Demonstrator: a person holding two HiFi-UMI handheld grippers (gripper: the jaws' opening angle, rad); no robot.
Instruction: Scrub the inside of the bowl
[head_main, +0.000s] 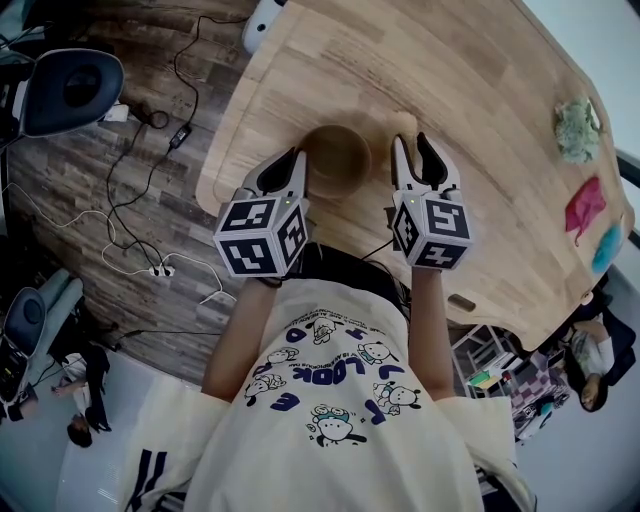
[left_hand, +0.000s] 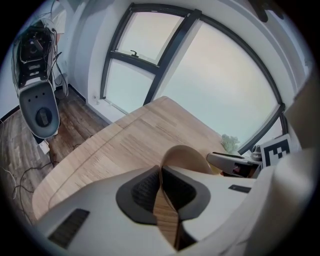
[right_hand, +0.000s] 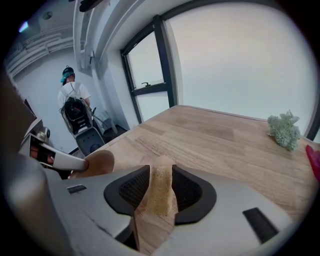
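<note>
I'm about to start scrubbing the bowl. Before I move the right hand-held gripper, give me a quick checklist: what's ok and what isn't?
1. Hold on the bowl: ok, the left hand-held gripper is shut on its rim.
2. Place of the sponge: ok, it stands between the jaws of the right hand-held gripper.
3. Grip on the sponge: not ok, the jaws stand wide and do not seem to squeeze it.
4. Inside of the bowl: ok, it looks empty in the head view.
5. Way from sponge to bowl: ok, only bare table shows between them.
6. Whether the bowl rests flat: cannot tell.
</note>
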